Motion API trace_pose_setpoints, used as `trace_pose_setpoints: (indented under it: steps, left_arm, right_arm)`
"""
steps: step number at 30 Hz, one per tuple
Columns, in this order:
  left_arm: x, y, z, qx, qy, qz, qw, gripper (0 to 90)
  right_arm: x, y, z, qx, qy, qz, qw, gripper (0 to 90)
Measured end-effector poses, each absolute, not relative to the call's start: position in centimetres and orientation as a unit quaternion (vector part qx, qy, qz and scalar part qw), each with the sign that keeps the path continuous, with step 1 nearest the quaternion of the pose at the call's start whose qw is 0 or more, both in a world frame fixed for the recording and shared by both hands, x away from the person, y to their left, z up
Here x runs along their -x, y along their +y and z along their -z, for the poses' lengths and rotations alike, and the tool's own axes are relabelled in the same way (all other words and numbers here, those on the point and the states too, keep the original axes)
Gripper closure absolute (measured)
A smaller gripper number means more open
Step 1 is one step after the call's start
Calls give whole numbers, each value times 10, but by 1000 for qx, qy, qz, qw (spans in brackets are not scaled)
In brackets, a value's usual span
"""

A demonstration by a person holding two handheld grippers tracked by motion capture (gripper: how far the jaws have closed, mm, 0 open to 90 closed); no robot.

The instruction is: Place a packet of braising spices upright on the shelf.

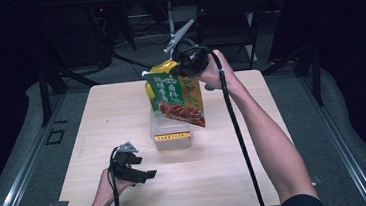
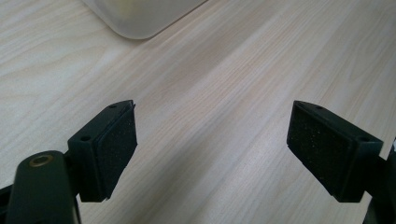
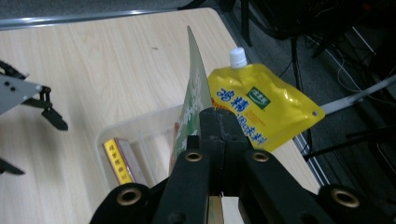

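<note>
Green packet [image 1: 174, 98], one in number, hangs in the air over the far middle of the counter [image 1: 236, 163], pinched at its top edge by the right gripper [image 1: 184, 69], whose jaws are pressed together on it. In the right gripper view the packet [image 3: 192, 88] is seen edge-on, rising from between the closed jaws. One yellow spouted pouch [image 3: 261, 107] with a white cap sits just behind the packet, near the counter's far edge. Below the packet stands one clear plastic box [image 1: 171, 133], holding a single small yellow carton [image 3: 117, 161].

The left gripper [image 1: 144, 175] rests low over the near left part of the counter, held in a hand [image 1: 109, 187], its jaws wide apart with bare wood between them; its pads [image 2: 116, 144] are black and grainy. A corner of the box [image 2: 140, 16] is cut off at the top of that view.

The counter is pale wood grain, on grey floor. The room behind is dark, with chair legs and cables hard to make out.
</note>
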State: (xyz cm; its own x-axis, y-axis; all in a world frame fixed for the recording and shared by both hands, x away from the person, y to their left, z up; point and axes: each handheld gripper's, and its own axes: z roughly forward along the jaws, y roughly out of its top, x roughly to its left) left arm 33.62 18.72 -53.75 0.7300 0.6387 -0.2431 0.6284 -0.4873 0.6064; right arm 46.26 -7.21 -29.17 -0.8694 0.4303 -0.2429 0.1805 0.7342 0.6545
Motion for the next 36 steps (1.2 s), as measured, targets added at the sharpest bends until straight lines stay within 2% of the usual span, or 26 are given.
trace_pose_setpoints:
  steps: [14,22,30,31,33,34,36]
  left_arm:
    - [-336,187,537,-863,365,-6,349,160]
    - [-336,188,536,-863,364,-7,349,161]
    - [-336,188,536,-864,363,-7,348,161]
    - [-336,188,537,-865,363,-7,348,161]
    - [-336,188,537,-864,364,-6,347,160]
    - [-336,187,537,-865,363,-5,347,160]
    - [-336,187,537,-866,362,-5,345,160]
  right_arm:
    - [-479,-40,320,-152,907,-350,181,900]
    - [-484,-37,328,-161,893,-373,195,900]
    - [-498,-30,349,-182,898,-353,190,900]
    - [-498,-31,351,-183,897,-352,193,874]
    - [-497,-38,349,-203,888,-367,190,741]
    - [-497,-38,349,-203,888,-367,190,741]
    - [-496,-46,344,-211,888,-364,187,653]
